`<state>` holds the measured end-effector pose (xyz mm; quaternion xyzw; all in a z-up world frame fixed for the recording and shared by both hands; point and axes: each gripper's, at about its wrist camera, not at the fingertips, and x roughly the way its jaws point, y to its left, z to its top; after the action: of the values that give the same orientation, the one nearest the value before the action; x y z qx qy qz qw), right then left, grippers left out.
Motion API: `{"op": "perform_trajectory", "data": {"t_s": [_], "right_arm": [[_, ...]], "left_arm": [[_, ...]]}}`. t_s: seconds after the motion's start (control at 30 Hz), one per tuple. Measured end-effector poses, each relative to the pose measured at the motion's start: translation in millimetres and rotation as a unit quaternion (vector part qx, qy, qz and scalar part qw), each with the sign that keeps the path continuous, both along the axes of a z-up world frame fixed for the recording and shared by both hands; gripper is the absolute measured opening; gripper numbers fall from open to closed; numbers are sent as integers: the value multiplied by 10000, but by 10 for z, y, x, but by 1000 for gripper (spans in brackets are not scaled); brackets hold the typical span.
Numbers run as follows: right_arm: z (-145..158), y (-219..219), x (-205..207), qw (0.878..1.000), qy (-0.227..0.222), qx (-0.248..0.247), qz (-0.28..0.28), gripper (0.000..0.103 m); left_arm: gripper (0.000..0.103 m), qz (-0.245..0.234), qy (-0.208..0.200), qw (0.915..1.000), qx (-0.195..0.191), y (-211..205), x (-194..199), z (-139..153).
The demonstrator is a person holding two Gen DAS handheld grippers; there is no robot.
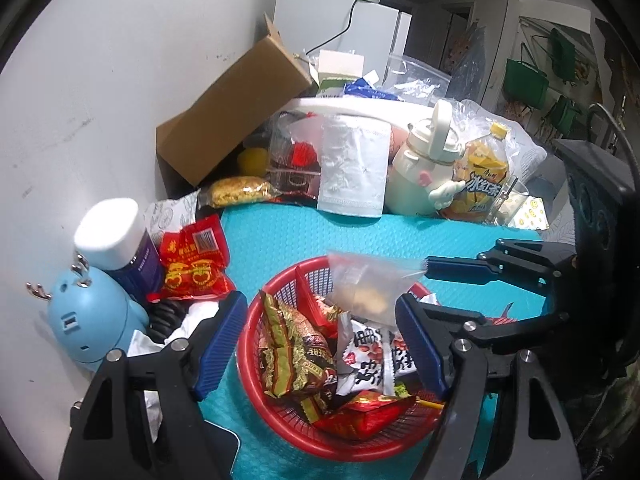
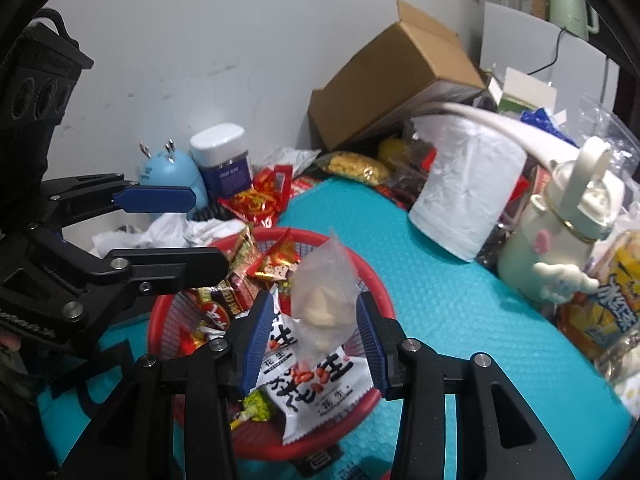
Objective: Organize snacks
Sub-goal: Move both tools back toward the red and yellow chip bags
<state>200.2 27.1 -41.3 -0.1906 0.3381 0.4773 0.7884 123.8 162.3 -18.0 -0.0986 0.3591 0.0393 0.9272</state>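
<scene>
Presently a clear snack bag hangs over the red basket near the teal mat's front edge, seemingly just released: right gripper pads apart, not pressing it. Left gripper stands wide, empty. Next: fetch the loose red packets by the wall. Peanut pack reads "花生".

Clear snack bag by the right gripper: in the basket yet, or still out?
Out. The clear bag hangs above the red basket, between the right gripper fingers; whether they touch it, cannot tell.

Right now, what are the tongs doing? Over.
Left tongs open, empty. Right tongs open, clear snack bag loose between them, above red basket. Nothing in the way.
</scene>
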Motion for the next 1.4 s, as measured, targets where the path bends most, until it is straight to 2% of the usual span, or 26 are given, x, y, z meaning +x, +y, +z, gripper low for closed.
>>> {"op": "perform_trajectory", "data": {"t_s": [0.73, 0.83, 0.9, 1.1, 1.17, 1.27, 1.4], "right_arm": [[917, -752, -658, 9917, -745, 773, -705, 43], [1017, -880, -775, 9891, -836, 871, -849, 43], [1075, -964, -854, 9869, -900, 936, -954, 48], [1205, -1222, -1104, 9817, -1026, 1020, -1237, 48], [1232, -1318, -1193, 9798, -1050, 1040, -1348, 49], [1259, -1480, -1320, 9764, -1071, 1107, -1516, 55], [1263, -1693, -1461, 9722, -1058, 1128, -1757, 55]], "left_arm": [[76, -160, -731, 9967, 329, -469, -591, 793], [76, -253, -824, 9956, 380, -568, -683, 875], [76, -321, -886, 9947, 415, -647, -750, 921], [76, -600, -1034, 9920, 417, -883, -937, 1027], [76, -702, -1054, 9911, 400, -964, -981, 1039], [76, -896, -1060, 9897, 363, -1102, -1039, 1047], [76, -1199, -1042, 9868, 304, -1297, -1087, 1021]]}}
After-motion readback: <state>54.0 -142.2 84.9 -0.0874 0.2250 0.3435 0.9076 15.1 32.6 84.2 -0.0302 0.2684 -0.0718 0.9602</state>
